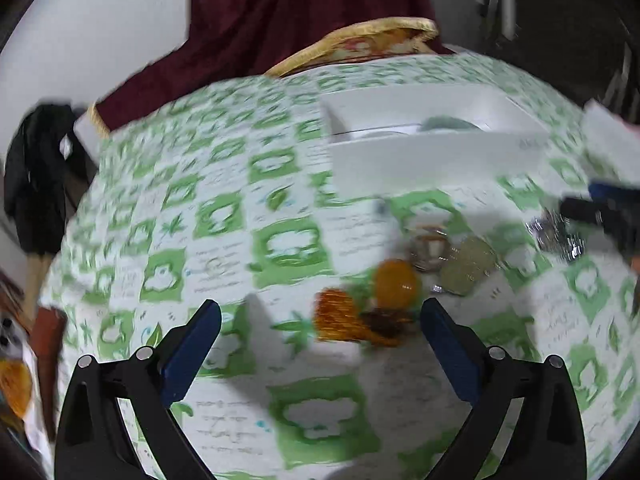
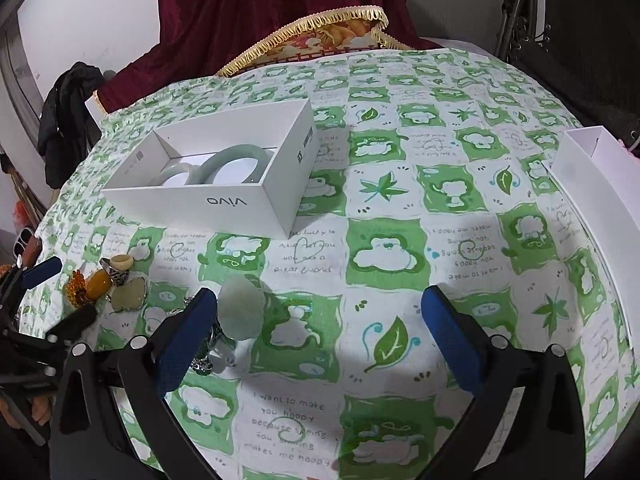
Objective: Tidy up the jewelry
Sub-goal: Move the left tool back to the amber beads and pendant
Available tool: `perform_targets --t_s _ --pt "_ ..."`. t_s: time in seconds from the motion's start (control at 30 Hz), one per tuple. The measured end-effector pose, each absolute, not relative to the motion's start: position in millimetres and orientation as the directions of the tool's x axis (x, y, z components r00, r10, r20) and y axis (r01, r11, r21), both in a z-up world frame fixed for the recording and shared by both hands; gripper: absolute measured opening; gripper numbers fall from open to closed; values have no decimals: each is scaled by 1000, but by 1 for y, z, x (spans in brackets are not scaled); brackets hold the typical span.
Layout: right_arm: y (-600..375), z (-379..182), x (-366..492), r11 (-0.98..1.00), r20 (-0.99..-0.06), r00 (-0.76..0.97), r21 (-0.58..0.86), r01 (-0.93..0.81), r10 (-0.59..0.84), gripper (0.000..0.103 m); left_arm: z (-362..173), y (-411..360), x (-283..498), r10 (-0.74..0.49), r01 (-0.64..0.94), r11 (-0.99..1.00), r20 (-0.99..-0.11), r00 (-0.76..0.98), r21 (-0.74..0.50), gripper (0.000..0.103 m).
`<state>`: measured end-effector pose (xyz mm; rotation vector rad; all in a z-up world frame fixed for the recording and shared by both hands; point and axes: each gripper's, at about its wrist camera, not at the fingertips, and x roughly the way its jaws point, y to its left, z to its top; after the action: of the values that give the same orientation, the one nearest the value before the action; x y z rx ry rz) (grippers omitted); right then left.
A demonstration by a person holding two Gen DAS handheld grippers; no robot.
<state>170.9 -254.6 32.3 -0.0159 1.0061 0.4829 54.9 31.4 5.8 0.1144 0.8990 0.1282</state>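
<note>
Two pale green bangles (image 2: 224, 162) already lie inside the open white box (image 2: 208, 200), which sits on the green-patterned cloth of the counter (image 2: 384, 240) toward its far left part. That looks like the finished share of the job. The rest is still loose: a cluster of small pieces near the counter's left edge, among them an amber oval stone (image 1: 396, 284), an orange beaded piece (image 1: 338, 316), a pale flat pendant (image 1: 468, 266), a ring (image 2: 120, 262) and a silvery chain (image 1: 554, 234). A round pale jade disc (image 2: 242, 310) lies just beside the right hand-held gripper's (image 2: 320, 320) left finger.

The left hand-held gripper (image 1: 320, 320) has its jaws wide apart and holds nothing, with the amber stone and beaded piece between and just beyond its fingertips; its view is blurred. The right hand-held gripper is also spread apart and empty. A second white box part (image 2: 600, 168) rests at the counter's right edge. Most of the sorting appears to remain.
</note>
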Motion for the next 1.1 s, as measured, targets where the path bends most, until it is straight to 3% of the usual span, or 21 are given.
perform_targets --t_s 0.1,0.23,0.5,0.57,0.8,0.9,0.97,1.0,1.1 --pt "-252 32 170 897 -819 441 188 -400 368 99 5 62 58 202 -188 976 -787 583 111 100" --pt "-250 31 169 898 -824 442 169 -406 354 99 10 75 54 131 -195 981 -788 601 14 100" --pt "-249 30 164 893 -833 438 137 -429 338 99 5 32 53 157 -65 987 -769 620 149 100" --pt "-246 29 160 884 -842 437 97 -457 318 99 4 37 54 137 -73 990 -777 615 117 100" --pt "-250 33 154 844 -817 412 157 -513 403 98 2 58 58 103 -135 990 -802 589 29 100" --pt "-240 37 145 795 -804 390 158 -586 448 74 1 58 59 104 -136 990 -803 587 29 100" --pt "-233 38 140 774 -807 384 136 -619 449 68 0 59 59 104 -138 990 -803 587 27 100" --pt "-229 40 136 751 -802 375 134 -646 465 58 0 59 59 104 -138 990 -803 587 27 100" --pt "-223 42 130 722 -797 363 129 -680 483 56 0 60 59 104 -138 990 -803 587 27 100"
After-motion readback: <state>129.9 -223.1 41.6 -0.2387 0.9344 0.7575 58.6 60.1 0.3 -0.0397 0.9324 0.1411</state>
